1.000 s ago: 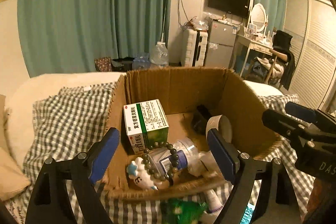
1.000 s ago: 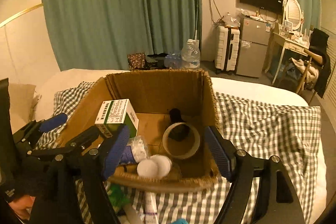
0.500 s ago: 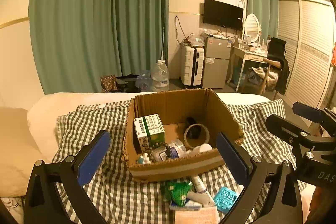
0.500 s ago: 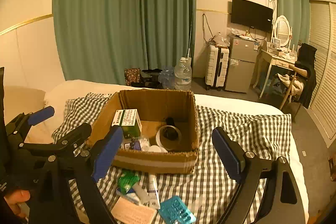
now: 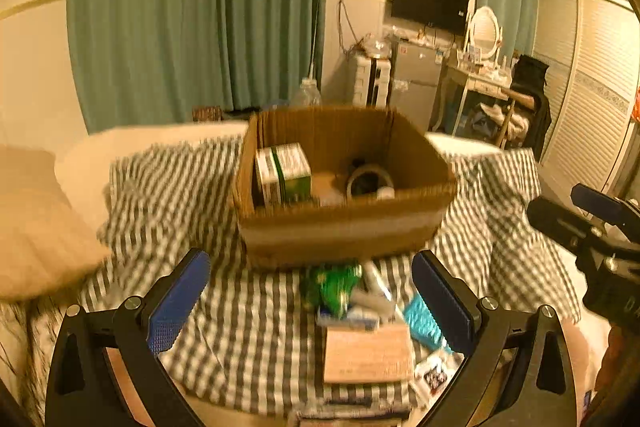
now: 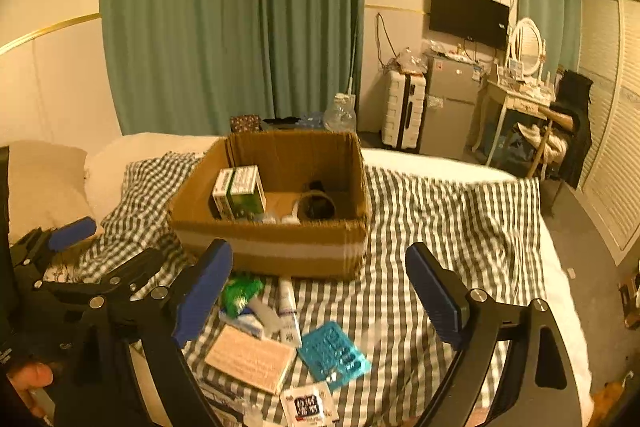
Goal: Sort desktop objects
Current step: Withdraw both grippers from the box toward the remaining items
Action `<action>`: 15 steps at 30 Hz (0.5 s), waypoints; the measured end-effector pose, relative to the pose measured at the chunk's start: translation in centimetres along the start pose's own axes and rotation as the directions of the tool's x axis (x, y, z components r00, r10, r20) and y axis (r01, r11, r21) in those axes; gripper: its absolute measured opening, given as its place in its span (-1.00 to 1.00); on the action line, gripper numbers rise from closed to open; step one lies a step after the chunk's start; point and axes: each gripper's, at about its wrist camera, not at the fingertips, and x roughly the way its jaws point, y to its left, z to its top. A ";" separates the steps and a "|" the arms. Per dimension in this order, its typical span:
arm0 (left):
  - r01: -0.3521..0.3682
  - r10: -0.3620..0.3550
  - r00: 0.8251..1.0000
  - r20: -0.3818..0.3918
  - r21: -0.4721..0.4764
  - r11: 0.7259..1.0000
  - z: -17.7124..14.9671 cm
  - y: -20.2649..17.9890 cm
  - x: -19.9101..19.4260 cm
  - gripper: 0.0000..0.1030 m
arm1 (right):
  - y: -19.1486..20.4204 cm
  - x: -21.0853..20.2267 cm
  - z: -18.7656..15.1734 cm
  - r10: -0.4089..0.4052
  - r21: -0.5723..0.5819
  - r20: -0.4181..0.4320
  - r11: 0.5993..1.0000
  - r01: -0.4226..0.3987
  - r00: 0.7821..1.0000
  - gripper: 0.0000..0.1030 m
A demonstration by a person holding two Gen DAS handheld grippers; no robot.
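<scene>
An open cardboard box (image 5: 344, 231) (image 6: 276, 247) stands on a checked cloth. In it are a green and white medicine box (image 5: 284, 173) (image 6: 240, 191) and a tape roll (image 5: 368, 183) (image 6: 316, 205). In front of it lie a green packet (image 5: 332, 283) (image 6: 240, 293), a white tube (image 6: 289, 311), a pink flat box (image 5: 368, 353) (image 6: 250, 357), a teal blister sheet (image 5: 422, 319) (image 6: 334, 351) and a small sachet (image 6: 306, 405). My left gripper (image 5: 312, 305) is open and empty above these loose things. My right gripper (image 6: 320, 301) is open and empty to its right.
The checked cloth (image 6: 440, 227) covers a bed with a pillow (image 5: 36, 219) at the left. Green curtains (image 6: 232, 19), a suitcase (image 6: 402, 115), a small fridge (image 6: 448, 107) and a dressing table (image 6: 520, 95) stand behind.
Both grippers have pulled back from over the box and dropped lower, so the loose things in front of it now show. Both stay open and empty.
</scene>
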 end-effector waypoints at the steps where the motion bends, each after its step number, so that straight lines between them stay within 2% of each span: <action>1: 0.005 -0.005 1.000 -0.016 -0.001 1.000 -0.8 -0.1 0.3 1.00 | -0.2 0.4 -0.8 0.003 0.009 -0.010 1.000 -0.003 1.000 0.73; 8: 0.055 -0.055 0.990 -0.132 -0.004 0.998 -6.7 -2.1 3.5 1.00 | -2.5 3.6 -5.6 -0.017 0.080 -0.107 0.996 0.026 0.994 0.73; 15: 0.134 -0.125 0.970 -0.209 0.028 0.991 -9.6 -4.6 6.3 1.00 | -4.6 5.7 -7.7 -0.028 0.131 -0.162 0.990 0.050 0.986 0.73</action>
